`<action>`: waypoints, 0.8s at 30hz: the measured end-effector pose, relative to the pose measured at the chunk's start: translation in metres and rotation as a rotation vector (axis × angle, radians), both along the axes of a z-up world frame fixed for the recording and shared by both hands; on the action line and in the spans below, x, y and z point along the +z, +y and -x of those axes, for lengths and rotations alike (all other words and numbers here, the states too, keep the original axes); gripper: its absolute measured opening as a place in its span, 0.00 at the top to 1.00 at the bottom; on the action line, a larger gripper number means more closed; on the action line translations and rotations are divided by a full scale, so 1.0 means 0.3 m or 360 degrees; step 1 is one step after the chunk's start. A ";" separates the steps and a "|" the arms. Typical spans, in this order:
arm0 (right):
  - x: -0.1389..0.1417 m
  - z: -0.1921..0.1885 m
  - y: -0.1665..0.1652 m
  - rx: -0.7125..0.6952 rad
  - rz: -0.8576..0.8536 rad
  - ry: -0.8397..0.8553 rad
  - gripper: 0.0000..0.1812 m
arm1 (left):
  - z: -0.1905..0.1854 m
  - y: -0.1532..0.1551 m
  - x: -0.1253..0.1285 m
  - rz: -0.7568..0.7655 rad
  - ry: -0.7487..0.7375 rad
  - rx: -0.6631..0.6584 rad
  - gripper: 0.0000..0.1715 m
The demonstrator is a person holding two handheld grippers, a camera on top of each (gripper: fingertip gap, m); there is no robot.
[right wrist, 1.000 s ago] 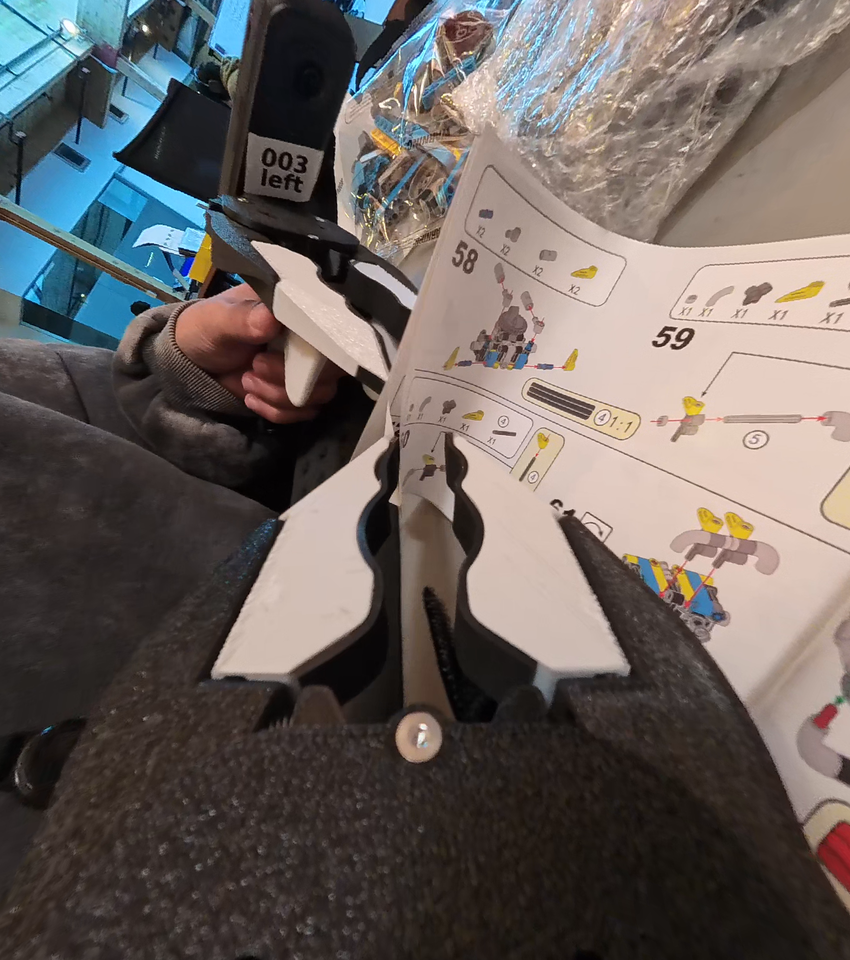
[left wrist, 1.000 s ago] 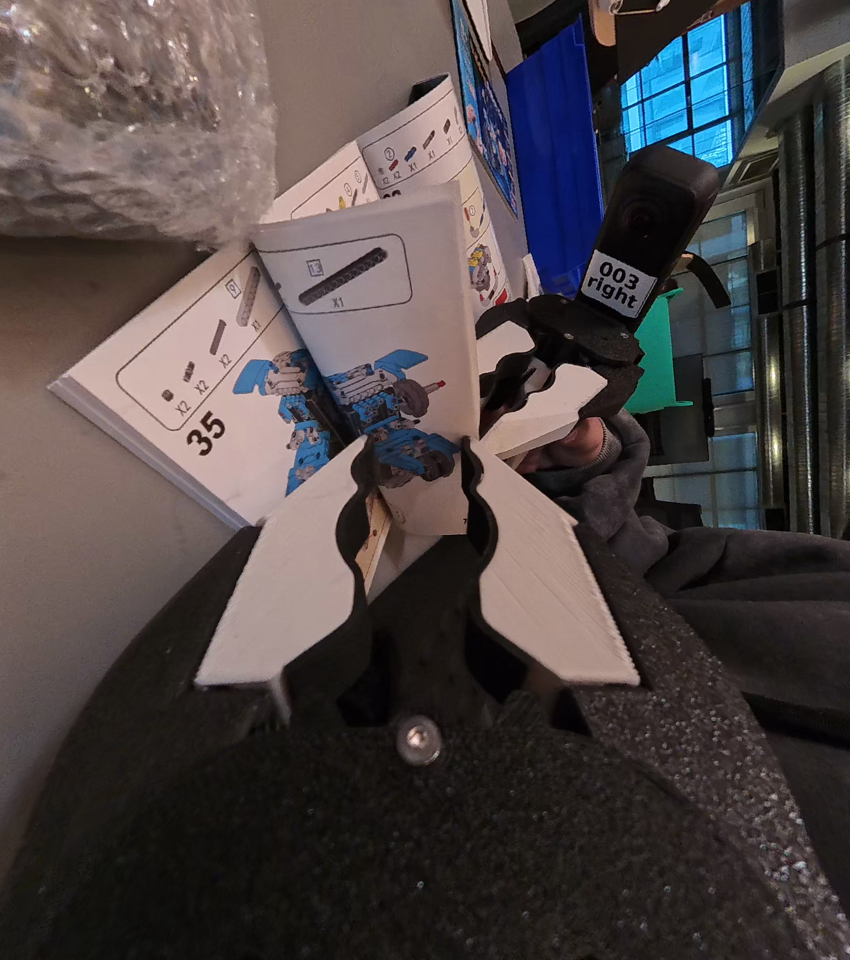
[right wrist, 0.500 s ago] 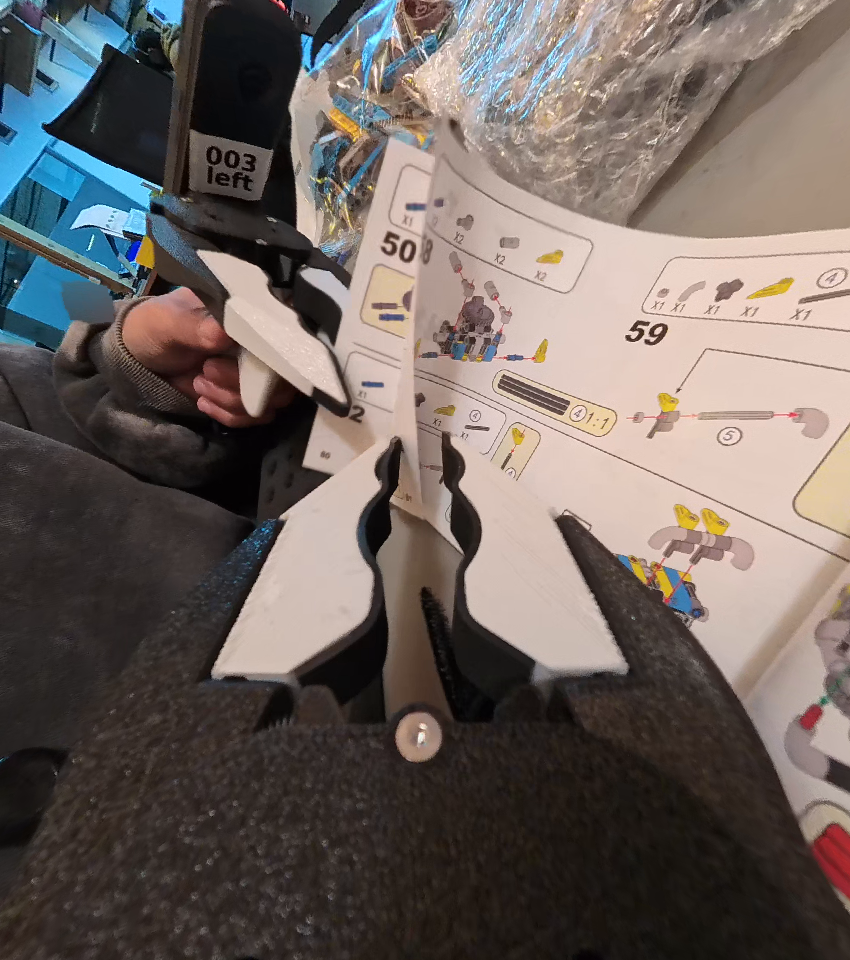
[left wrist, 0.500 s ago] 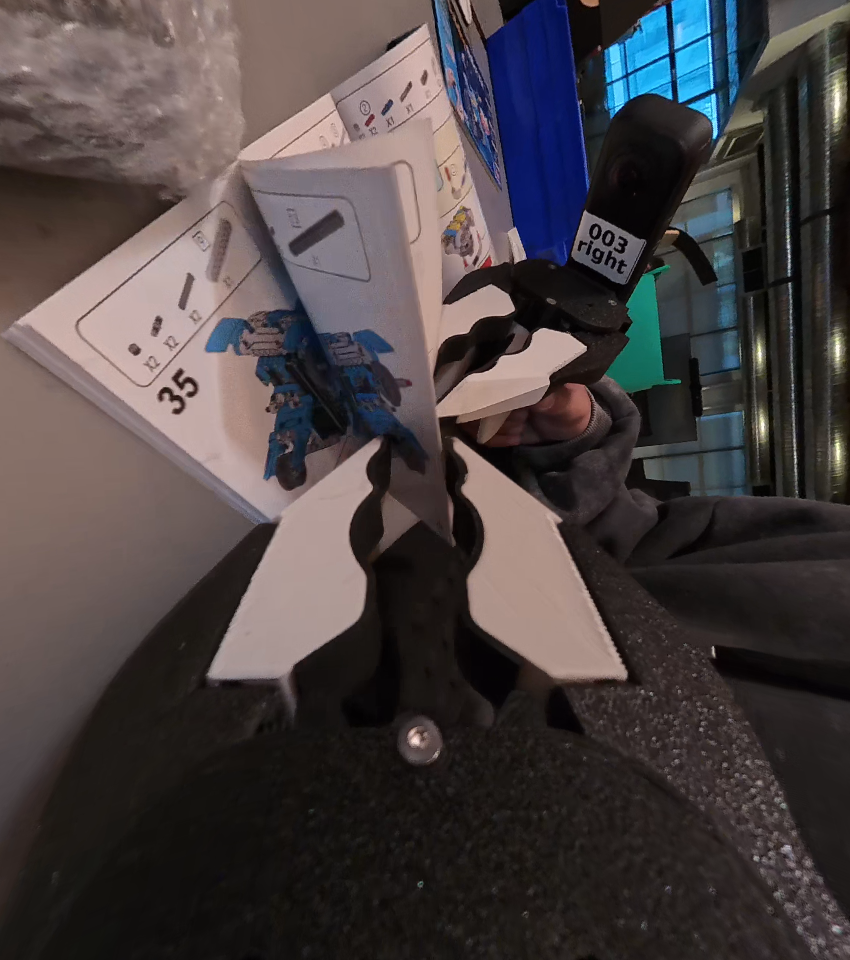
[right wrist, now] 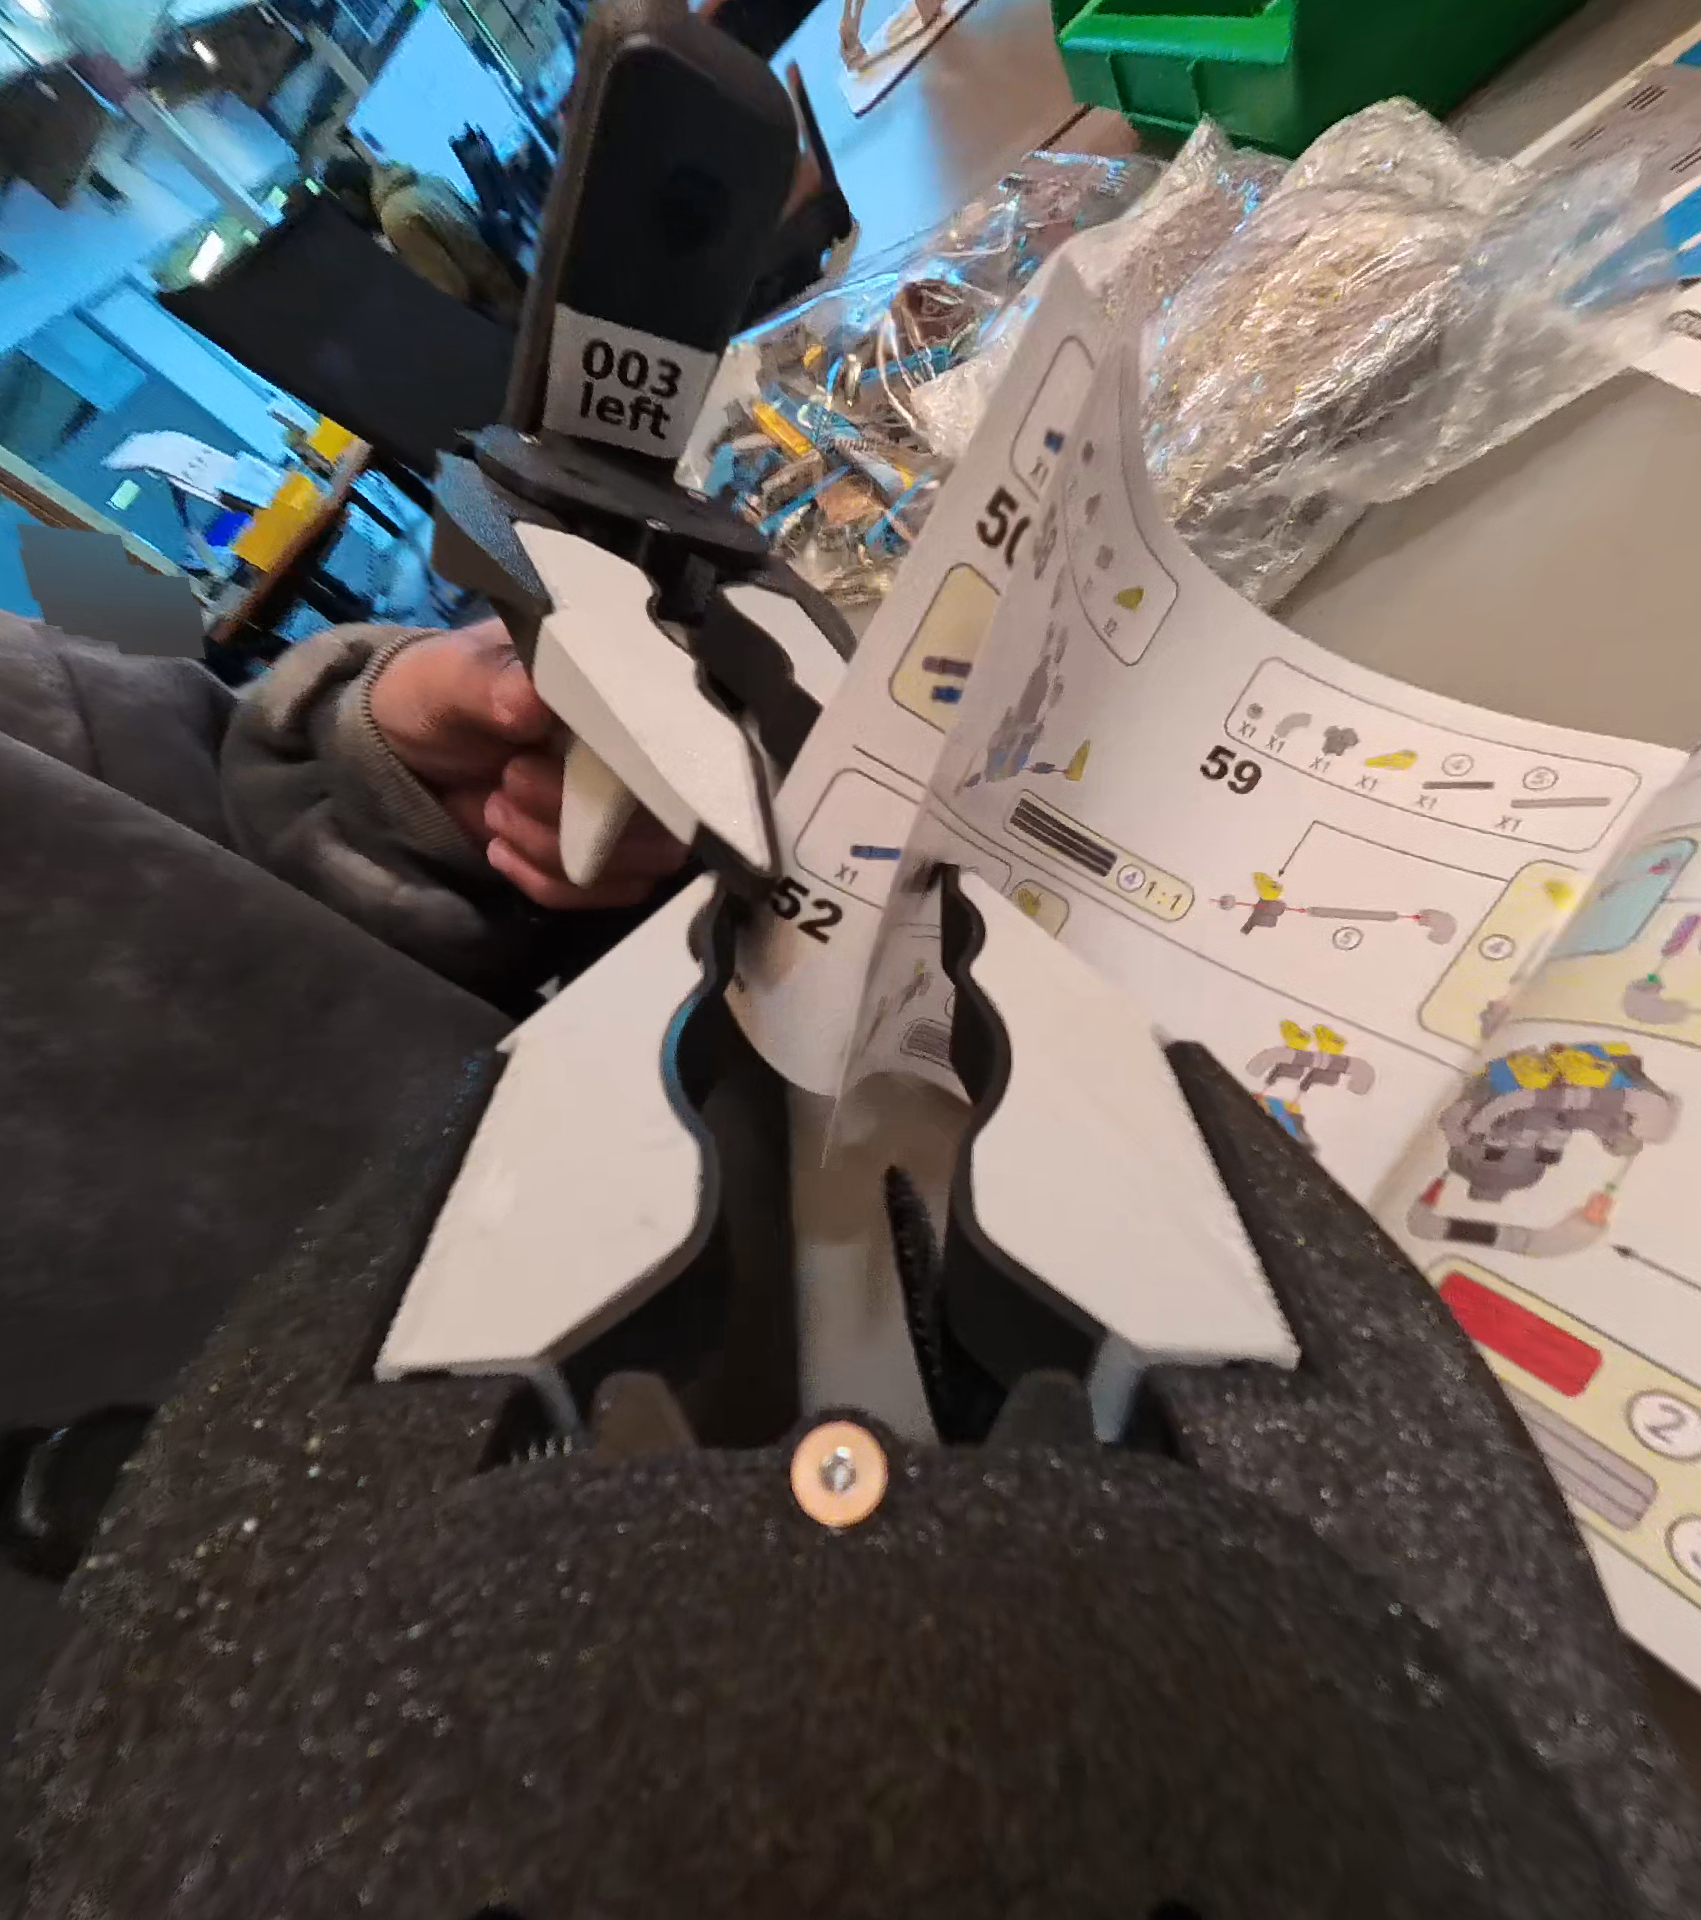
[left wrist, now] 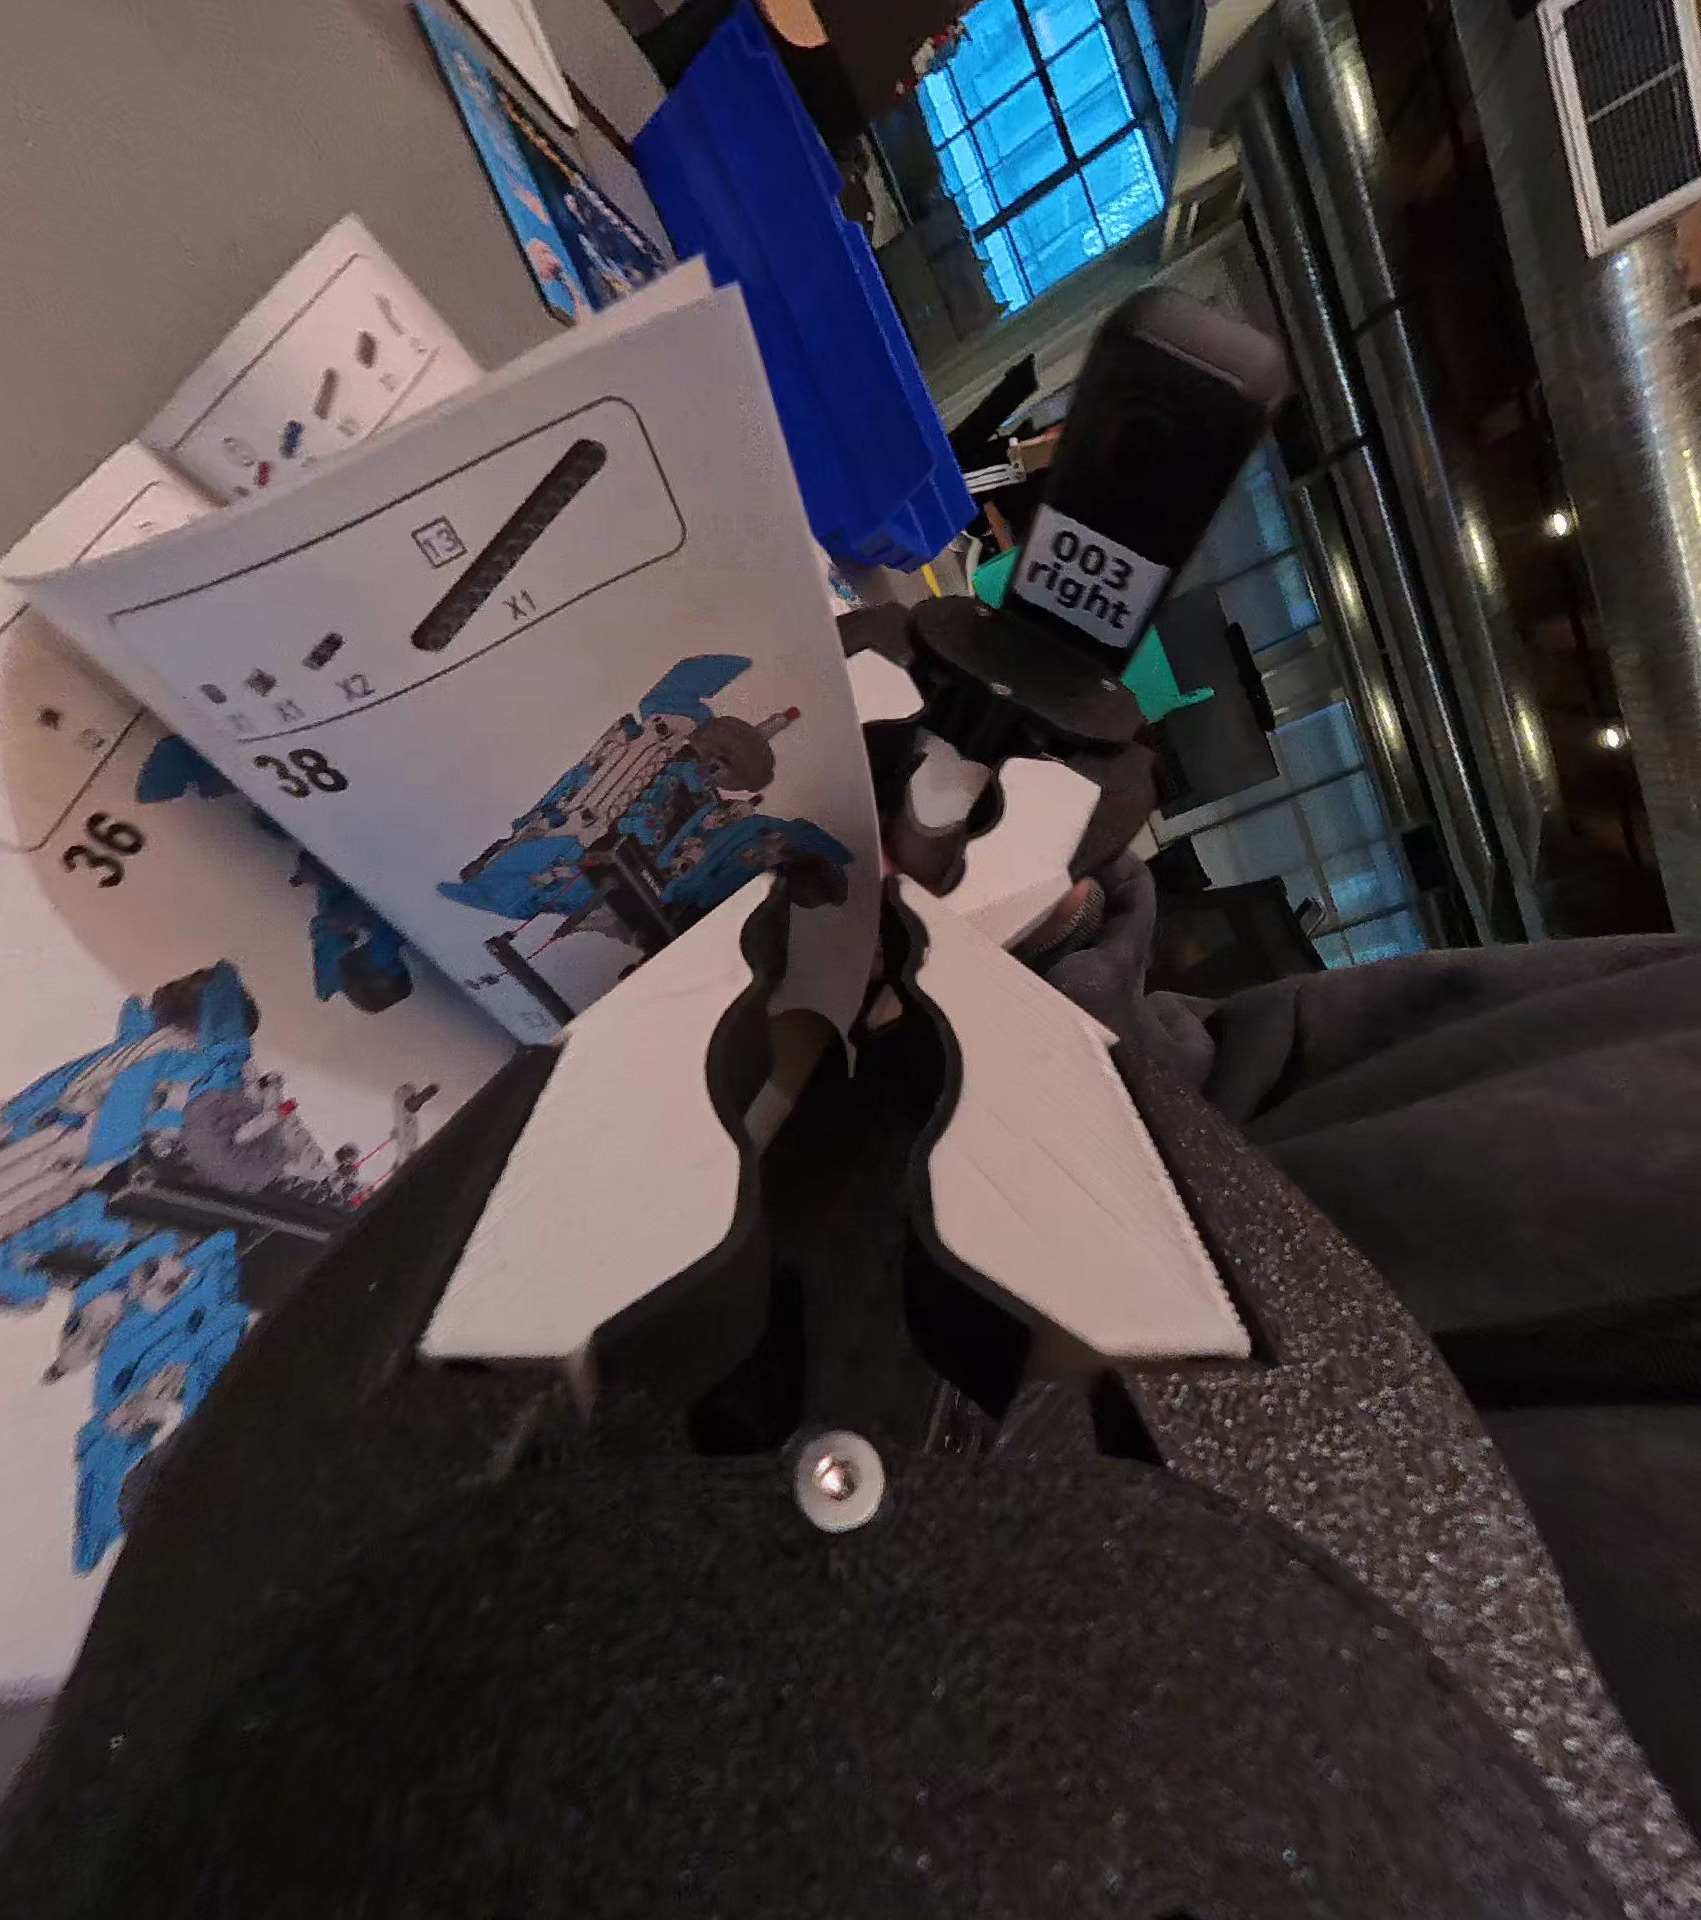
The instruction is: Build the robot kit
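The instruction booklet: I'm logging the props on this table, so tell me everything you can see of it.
The instruction booklet is thin white printed paper with coloured building diagrams, lying open on the grey table beside clear bags of parts. Several pages stand curled upright. The left gripper is shut on one lifted page's lower edge; the right gripper is open, with a raised page between its fingers.

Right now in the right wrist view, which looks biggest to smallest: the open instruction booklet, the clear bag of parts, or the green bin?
1. Instruction booklet, biggest, though nearest the camera.
2. Clear bag of parts.
3. Green bin, smallest, but farthest away and cut off by the frame's edge.
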State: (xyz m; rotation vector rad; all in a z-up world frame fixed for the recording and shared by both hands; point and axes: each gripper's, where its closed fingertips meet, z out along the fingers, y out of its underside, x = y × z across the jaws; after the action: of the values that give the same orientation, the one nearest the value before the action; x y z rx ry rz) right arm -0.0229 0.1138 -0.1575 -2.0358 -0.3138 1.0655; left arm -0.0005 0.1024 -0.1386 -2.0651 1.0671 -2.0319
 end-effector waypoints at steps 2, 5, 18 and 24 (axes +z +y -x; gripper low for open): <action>0.015 -0.006 -0.012 0.0024 -0.0005 0.0081 0.82 | -0.011 -0.007 0.008 -0.0005 -0.0041 -0.0012 0.90; 0.026 -0.013 -0.015 0.0027 -0.0003 0.0135 0.82 | -0.021 -0.008 0.014 0.0021 -0.0094 -0.0019 0.91; 0.018 -0.115 0.007 -0.0114 0.0005 0.0133 1.00 | 0.047 0.072 -0.007 -0.0139 -0.0031 0.0019 0.86; 0.035 -0.347 0.024 -0.0452 0.0002 -0.0028 1.00 | 0.172 0.176 -0.167 -0.0694 0.0450 0.0049 0.76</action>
State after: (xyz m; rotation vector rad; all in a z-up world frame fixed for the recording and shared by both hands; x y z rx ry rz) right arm 0.0811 0.1209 -0.1470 -2.0191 -0.0305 0.8720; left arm -0.0522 0.1552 -0.1888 -2.1404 1.3622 -1.3564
